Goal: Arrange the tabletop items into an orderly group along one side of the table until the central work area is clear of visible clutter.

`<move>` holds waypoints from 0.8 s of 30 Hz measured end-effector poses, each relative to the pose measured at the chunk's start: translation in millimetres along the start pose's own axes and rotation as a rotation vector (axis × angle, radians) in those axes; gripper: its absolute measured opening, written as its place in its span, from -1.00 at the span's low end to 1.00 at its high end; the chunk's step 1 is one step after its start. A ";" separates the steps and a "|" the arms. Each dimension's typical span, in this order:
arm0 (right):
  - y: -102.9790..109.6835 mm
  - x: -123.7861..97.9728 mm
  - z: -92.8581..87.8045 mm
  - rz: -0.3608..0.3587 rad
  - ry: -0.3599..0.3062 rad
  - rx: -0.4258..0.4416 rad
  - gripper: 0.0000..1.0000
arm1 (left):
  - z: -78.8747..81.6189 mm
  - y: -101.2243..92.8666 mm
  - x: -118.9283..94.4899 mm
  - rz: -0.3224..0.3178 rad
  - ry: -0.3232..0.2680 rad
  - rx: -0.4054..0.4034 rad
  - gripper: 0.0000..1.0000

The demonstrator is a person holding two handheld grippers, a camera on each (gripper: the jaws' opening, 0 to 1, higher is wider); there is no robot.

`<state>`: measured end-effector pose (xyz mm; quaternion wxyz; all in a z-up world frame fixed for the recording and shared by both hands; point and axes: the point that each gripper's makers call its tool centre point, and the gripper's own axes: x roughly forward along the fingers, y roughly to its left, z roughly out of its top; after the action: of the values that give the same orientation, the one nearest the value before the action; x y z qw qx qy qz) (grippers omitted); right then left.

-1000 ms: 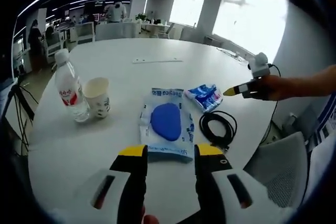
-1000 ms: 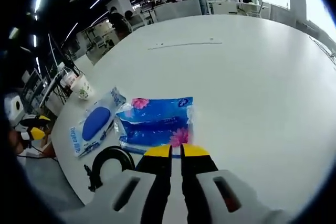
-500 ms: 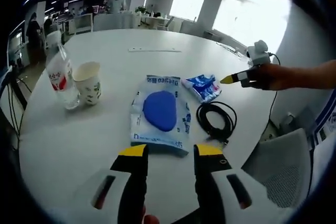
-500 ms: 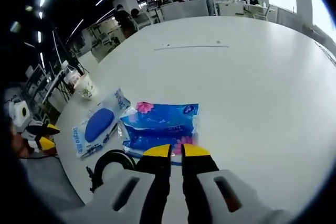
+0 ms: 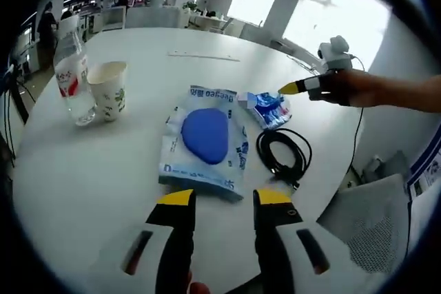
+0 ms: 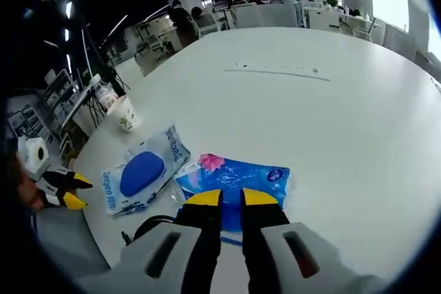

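Observation:
A clear package with a blue pad (image 5: 204,135) lies flat on the white round table (image 5: 89,170), just ahead of my left gripper (image 5: 224,197), which is open and holds nothing. To the package's right lie a blue tissue pack (image 5: 269,108) and a coiled black cable (image 5: 282,153). A water bottle (image 5: 69,77) and a paper cup (image 5: 108,91) stand at the left. My right gripper (image 6: 231,199), jaws close together, hovers over the tissue pack (image 6: 234,177); from the left gripper view it comes in as the right gripper (image 5: 298,87). The left gripper (image 6: 69,191) is beside the pad package (image 6: 141,173).
A thin pale strip (image 6: 279,69) lies far out on the table (image 6: 358,142). A grey chair (image 5: 365,218) stands by the table's near edge beside the cable. Office desks and people are far behind.
My right gripper has moved in closer above the tissue pack. The left view has shifted slightly; the things on the table lie as before.

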<state>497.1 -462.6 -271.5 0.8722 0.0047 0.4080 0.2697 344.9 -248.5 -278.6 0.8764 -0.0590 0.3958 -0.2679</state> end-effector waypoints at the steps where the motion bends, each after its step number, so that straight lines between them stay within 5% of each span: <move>1: 2.3 1.8 1.9 0.005 0.002 -0.008 -0.84 | -0.3 0.4 1.1 0.001 0.002 -0.006 -0.37; 14: 49.5 42.3 27.3 0.126 0.055 -0.176 -0.70 | -2.1 2.3 18.7 0.008 -0.001 -0.080 -0.42; 24: 71.5 73.5 29.8 0.184 0.132 -0.318 -0.59 | -9.1 -2.6 27.3 0.023 0.030 -0.112 -0.53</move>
<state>523.3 -360.4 -287.4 0.8050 -0.1138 0.4143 0.4091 352.0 -263.8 -302.0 0.8687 -0.0993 0.4240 -0.2362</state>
